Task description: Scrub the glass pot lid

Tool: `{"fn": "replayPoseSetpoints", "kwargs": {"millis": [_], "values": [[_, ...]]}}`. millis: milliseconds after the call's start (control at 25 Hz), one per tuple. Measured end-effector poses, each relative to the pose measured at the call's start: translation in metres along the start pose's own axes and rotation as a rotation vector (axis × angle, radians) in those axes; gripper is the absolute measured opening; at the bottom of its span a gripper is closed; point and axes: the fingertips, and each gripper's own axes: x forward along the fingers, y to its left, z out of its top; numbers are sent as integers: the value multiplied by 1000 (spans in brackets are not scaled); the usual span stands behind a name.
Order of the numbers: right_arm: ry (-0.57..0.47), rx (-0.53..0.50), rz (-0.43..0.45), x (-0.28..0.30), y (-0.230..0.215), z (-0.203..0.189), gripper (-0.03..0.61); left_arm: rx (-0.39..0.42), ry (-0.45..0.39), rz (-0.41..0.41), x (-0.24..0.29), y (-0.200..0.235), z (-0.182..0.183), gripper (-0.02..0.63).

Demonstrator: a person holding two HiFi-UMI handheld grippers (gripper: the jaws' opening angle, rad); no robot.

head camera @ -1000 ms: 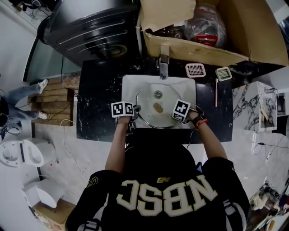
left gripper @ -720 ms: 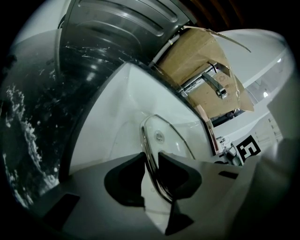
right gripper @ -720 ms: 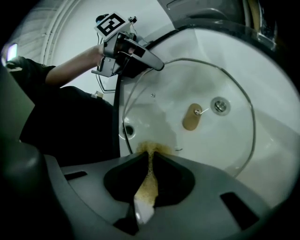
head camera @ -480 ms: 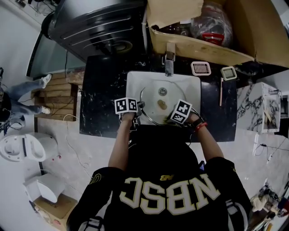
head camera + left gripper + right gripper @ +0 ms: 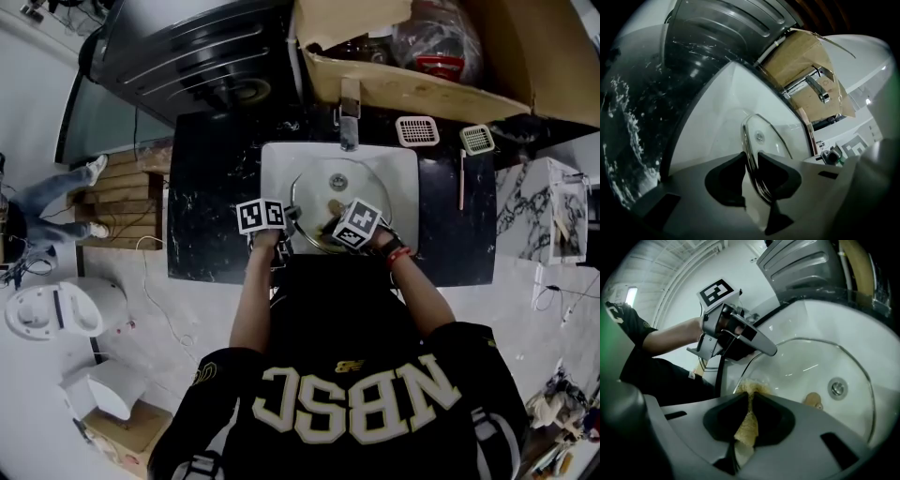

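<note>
The glass pot lid (image 5: 342, 192) lies tilted in the white sink (image 5: 398, 164); its metal rim and glass (image 5: 764, 140) show close up in the left gripper view. My left gripper (image 5: 287, 218) is shut on the lid's rim (image 5: 751, 161) at its left edge. My right gripper (image 5: 328, 234) is shut on a tan scrub pad (image 5: 747, 423), which presses on the lid's near part (image 5: 811, 366), close to the left gripper (image 5: 736, 336). A brown knob (image 5: 813, 400) shows through the glass near the drain (image 5: 837, 388).
A chrome faucet (image 5: 349, 112) stands behind the sink on the black marbled counter (image 5: 211, 216). Two small slotted strainers (image 5: 417, 131) lie at the back right. An open cardboard box (image 5: 422, 56) and a dark appliance (image 5: 197, 56) stand behind.
My right gripper has moved left across the lid with the pad, nearer to the left gripper. The left gripper has kept its hold on the rim.
</note>
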Motion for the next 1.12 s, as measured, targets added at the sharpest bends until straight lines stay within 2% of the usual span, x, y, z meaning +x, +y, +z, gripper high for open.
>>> {"fn": "replayPoseSetpoints", "kwargs": {"millis": [160, 280, 400, 520, 640, 760, 920, 1120], "values": [[-94, 55, -31, 6, -13, 22, 44, -5, 7, 0, 0, 0, -1, 95], [-119, 66, -79, 11, -28, 36, 44, -8, 13, -6, 0, -1, -1, 95], [-99, 27, -141, 14, -44, 44, 43, -10, 21, 1, 1, 0, -3, 95], [-82, -21, -147, 15, -51, 47, 44, -11, 21, 5, 1, 0, -3, 94], [-109, -39, -153, 15, -59, 50, 44, -13, 21, 5, 1, 0, -3, 94], [-174, -6, -230, 13, -81, 58, 43, -17, 28, 4, 0, 0, -4, 94], [-257, 25, -265, 20, -107, 69, 43, -20, 31, 10, 0, 0, -5, 94], [-277, 18, -384, 21, -145, 75, 43, -13, 42, 42, 1, 3, -7, 94]]}}
